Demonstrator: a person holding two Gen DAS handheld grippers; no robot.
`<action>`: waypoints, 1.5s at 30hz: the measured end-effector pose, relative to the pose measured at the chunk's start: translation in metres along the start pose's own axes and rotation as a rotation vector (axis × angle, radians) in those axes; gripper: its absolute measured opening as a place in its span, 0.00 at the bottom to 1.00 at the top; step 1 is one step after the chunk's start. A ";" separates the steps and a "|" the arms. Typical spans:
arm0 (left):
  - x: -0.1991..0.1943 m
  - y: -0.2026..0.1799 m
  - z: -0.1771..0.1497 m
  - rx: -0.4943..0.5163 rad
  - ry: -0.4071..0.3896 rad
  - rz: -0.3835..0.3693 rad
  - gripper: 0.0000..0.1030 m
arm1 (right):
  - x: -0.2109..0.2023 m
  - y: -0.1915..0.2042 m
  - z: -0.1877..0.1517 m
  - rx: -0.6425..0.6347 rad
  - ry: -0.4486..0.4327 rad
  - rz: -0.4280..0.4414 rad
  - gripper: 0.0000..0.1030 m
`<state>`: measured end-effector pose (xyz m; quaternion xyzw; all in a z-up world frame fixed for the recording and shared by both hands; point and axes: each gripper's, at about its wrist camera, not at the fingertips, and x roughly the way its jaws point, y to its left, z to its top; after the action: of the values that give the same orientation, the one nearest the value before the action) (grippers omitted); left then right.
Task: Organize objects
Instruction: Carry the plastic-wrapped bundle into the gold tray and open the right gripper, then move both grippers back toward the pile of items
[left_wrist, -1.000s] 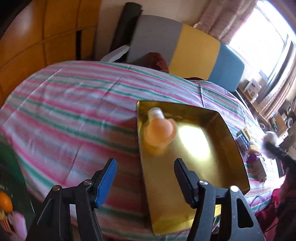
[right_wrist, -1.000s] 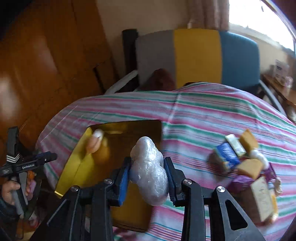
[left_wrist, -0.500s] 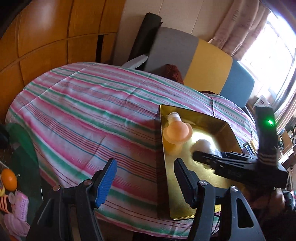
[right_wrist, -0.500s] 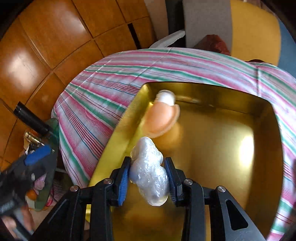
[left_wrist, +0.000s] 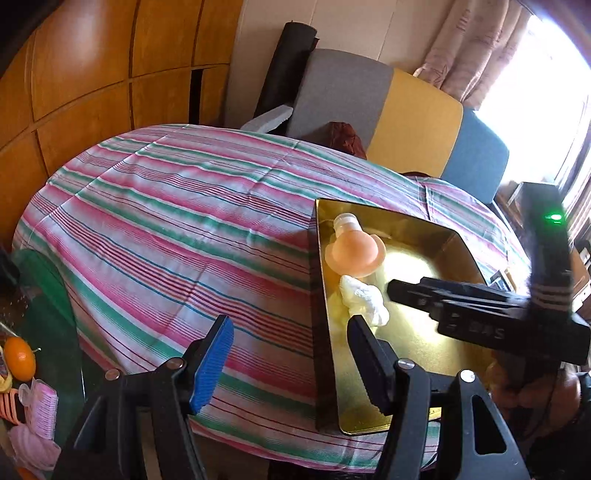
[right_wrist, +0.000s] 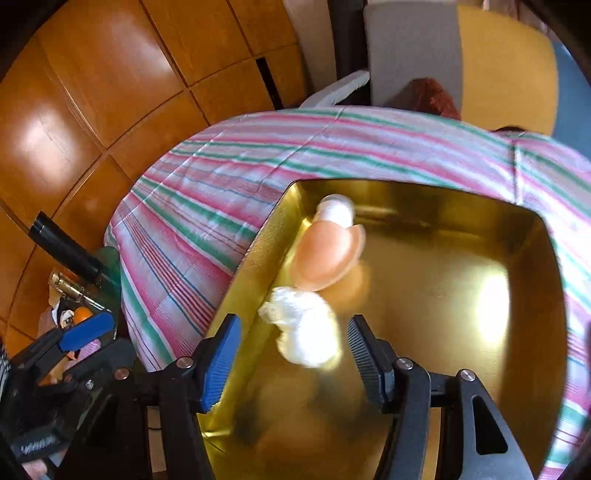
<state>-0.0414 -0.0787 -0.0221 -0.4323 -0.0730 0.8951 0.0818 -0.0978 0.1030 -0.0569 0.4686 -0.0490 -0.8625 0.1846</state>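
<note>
A gold tray (left_wrist: 424, 332) (right_wrist: 461, 236) sits on the striped tablecloth. In it lie an orange bottle with a white cap (left_wrist: 354, 251) (right_wrist: 327, 254) and a white plastic-wrapped bundle (left_wrist: 364, 299) (right_wrist: 301, 332) just below the bottle. My right gripper (right_wrist: 293, 354) is open over the tray, with the bundle free between its fingers. It also shows in the left wrist view (left_wrist: 395, 286), beside the bundle. My left gripper (left_wrist: 288, 354) is open and empty above the tray's left rim near the table's front edge.
The striped tablecloth (left_wrist: 166, 229) covers the round table. A grey, yellow and blue chair (left_wrist: 388, 110) stands behind it. Wooden wall panels (left_wrist: 92, 74) are at the left. An orange (left_wrist: 20, 358) and pink items lie low at the left.
My right gripper moved over the tray, opened and let go of the white bundle, which now lies in the tray below the orange bottle. My left gripper drew back to the left.
</note>
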 end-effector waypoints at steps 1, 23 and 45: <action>0.000 -0.003 -0.001 0.002 0.002 0.001 0.62 | -0.006 -0.002 -0.002 -0.004 -0.015 -0.009 0.63; -0.011 -0.085 -0.006 0.207 -0.020 -0.004 0.62 | -0.150 -0.132 -0.055 0.142 -0.234 -0.299 0.79; 0.003 -0.233 -0.013 0.483 0.079 -0.246 0.63 | -0.271 -0.356 -0.169 0.786 -0.425 -0.504 0.84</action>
<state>-0.0139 0.1497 0.0144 -0.4225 0.0939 0.8523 0.2937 0.0786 0.5469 -0.0281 0.3142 -0.2914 -0.8729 -0.2334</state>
